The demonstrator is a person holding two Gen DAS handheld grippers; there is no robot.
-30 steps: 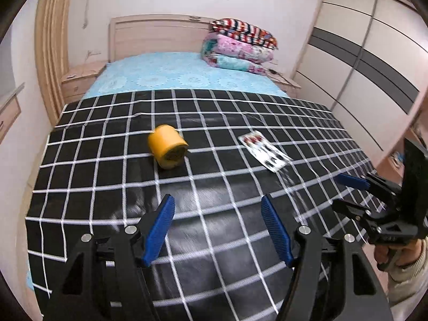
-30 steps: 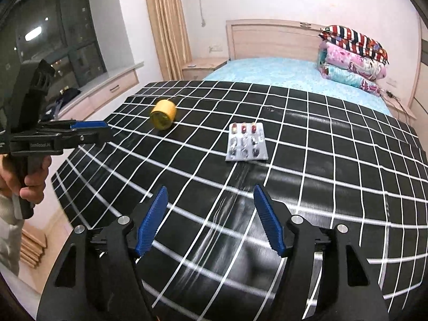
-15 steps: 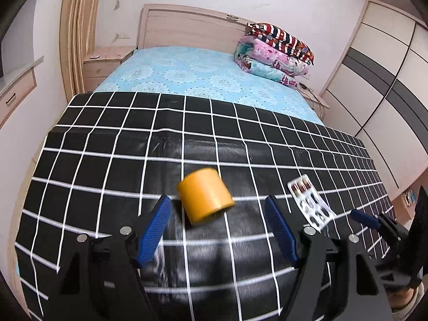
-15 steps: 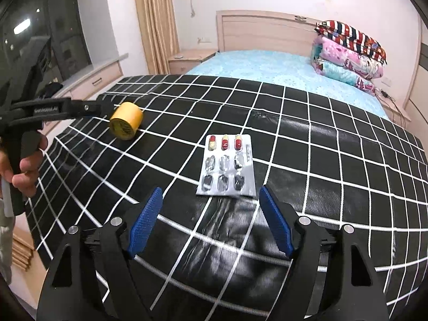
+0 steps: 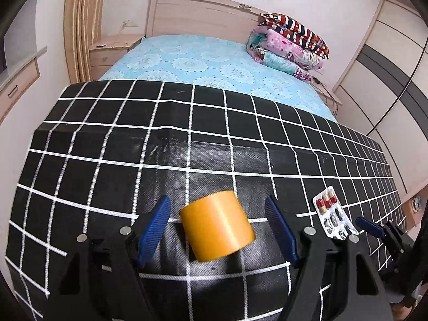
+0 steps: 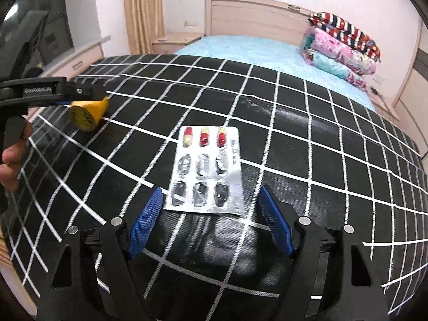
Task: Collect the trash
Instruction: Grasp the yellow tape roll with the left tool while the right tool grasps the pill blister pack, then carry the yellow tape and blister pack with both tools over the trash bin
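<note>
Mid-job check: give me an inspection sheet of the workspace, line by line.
Surface: black cloth with white grid over the foot of the bed, creased.
Job's things: yellow tape roll on its side; pill blister pack lying flat, three capsules left.
Clutter: nothing seen.
Grippers: left gripper open, astride the roll, pads not touching; right gripper open, just short of the pack.
Cables: thin cable beside the mattress.
Surroundings: blue bedsheet, folded blankets, wardrobe, nightstand.

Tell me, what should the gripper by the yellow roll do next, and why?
Probably close. The left gripper stands open with the yellow tape roll lying on the black grid cloth between its blue pads, neither touching it yet.
</note>
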